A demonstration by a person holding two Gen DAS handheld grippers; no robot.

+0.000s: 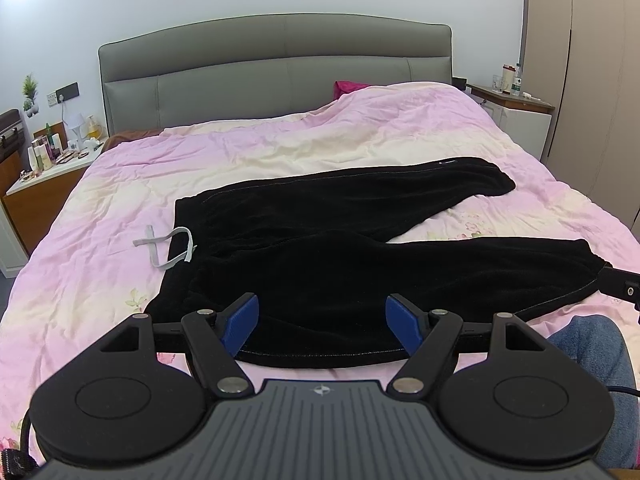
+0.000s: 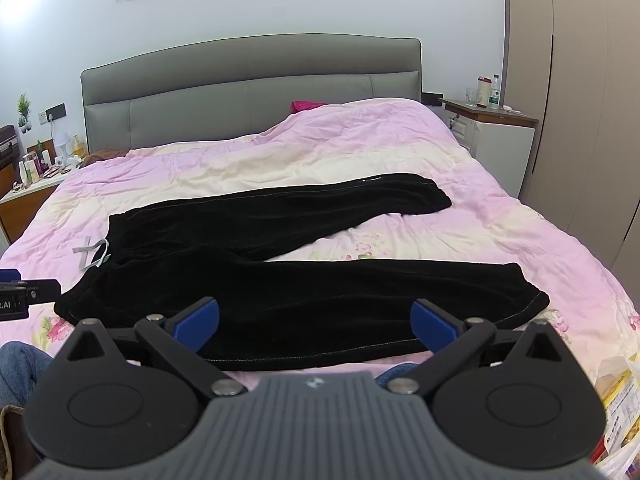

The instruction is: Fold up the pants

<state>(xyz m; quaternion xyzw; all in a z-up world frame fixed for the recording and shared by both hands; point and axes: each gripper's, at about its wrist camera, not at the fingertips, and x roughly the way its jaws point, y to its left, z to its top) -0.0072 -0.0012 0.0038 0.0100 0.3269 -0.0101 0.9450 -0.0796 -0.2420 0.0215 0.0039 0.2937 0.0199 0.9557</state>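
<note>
You have one pair of black pants [image 1: 340, 240] spread flat on the pink quilt [image 1: 120, 184] of the bed, waistband to your left with its grey drawstring [image 1: 168, 246] trailing out, two legs splayed apart to the right. Your two grippers hover at the near edge: the left gripper [image 1: 322, 326] and right gripper [image 2: 316, 326] both gape wide, blue pads holding nothing.

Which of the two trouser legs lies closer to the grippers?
The near leg, running along the bed's front edge just past the right gripper. The far leg angles away towards the headboard.
</note>
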